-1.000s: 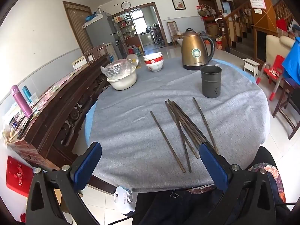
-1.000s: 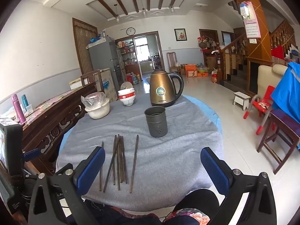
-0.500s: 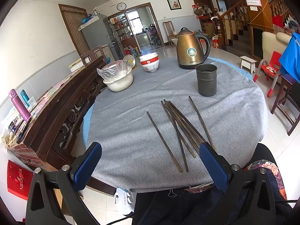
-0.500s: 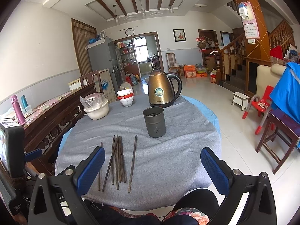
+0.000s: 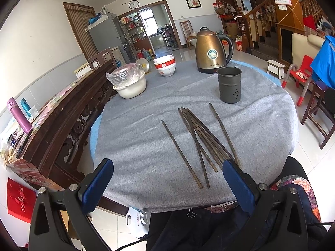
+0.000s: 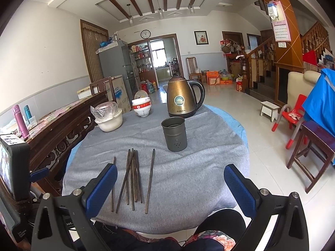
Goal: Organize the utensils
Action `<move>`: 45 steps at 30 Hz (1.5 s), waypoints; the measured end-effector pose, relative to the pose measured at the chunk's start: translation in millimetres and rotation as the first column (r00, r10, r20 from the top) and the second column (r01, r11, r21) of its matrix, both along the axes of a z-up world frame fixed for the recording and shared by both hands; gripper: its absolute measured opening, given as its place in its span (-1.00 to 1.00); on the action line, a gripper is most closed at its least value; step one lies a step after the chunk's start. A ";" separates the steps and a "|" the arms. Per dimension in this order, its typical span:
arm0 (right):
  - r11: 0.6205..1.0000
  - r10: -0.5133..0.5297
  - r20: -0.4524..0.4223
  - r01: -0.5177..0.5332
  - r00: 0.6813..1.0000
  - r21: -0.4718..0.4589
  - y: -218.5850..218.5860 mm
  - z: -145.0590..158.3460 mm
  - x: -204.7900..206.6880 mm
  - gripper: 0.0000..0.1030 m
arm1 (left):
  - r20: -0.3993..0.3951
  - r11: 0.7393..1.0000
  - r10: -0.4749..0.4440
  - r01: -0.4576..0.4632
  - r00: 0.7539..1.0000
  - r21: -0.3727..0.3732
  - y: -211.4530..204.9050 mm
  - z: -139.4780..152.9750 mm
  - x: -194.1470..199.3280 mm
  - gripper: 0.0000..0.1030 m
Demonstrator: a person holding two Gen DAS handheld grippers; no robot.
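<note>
Several dark chopsticks (image 5: pixel 201 138) lie loose on the round table's grey cloth (image 5: pixel 136 142), fanned toward me; they also show in the right wrist view (image 6: pixel 134 177). A dark metal perforated holder cup (image 5: pixel 229 84) stands upright beyond them, empty as far as I see, and shows in the right wrist view (image 6: pixel 174 133). My left gripper (image 5: pixel 167 167) is open and empty, held above the near table edge. My right gripper (image 6: pixel 170 173) is open and empty, also over the near edge, to the right of the chopsticks.
A bronze kettle (image 5: pixel 212 50) stands behind the cup. Stacked bowls (image 5: pixel 165 65) and a white bowl holding a plastic bag (image 5: pixel 129 82) sit at the far left. A dark wooden sideboard (image 5: pixel 62 113) runs along the left. Chairs (image 6: pixel 309 142) stand to the right.
Both grippers have tilted and shifted slightly, so the table sits a little lower in the views. The chopsticks and cup have not moved. Both grippers stay open.
</note>
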State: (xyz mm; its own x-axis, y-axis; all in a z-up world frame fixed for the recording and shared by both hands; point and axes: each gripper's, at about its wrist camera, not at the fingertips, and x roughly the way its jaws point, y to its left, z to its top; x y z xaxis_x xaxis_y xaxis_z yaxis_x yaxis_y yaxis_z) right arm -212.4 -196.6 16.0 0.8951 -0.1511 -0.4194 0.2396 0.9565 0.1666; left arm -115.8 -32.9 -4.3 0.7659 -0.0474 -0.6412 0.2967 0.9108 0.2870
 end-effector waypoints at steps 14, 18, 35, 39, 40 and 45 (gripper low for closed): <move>0.999 0.005 -0.125 0.000 0.992 0.041 -3.5 -9.2 26.0 0.99 | -0.061 1.000 -0.006 0.006 0.998 0.011 -5.8 -16.9 17.1 1.00; 0.997 0.012 -0.126 -0.001 0.992 0.081 -6.9 -16.2 35.0 1.00 | -0.082 1.000 -0.001 0.002 0.997 0.016 -7.6 -24.1 26.1 1.00; 0.963 0.210 -0.297 -0.144 0.932 0.228 -19.5 -70.2 200.0 0.41 | -0.412 0.962 0.104 -0.197 0.905 -0.190 47.1 -64.8 166.3 0.97; 0.958 0.256 -0.397 -0.176 0.881 0.228 -14.0 -101.2 254.4 0.04 | -0.507 0.941 0.109 -0.253 0.855 -0.224 51.8 -82.5 207.5 0.64; 0.956 0.266 -0.420 -0.182 0.868 0.229 -12.3 -108.9 266.1 -0.09 | -0.527 0.937 0.114 -0.267 0.842 -0.224 52.8 -86.5 215.9 0.50; 0.952 0.290 -0.519 -0.189 0.804 0.239 -6.6 -140.8 312.4 -0.23 | -0.638 0.908 0.110 -0.337 0.762 -0.247 56.5 -108.7 262.8 0.23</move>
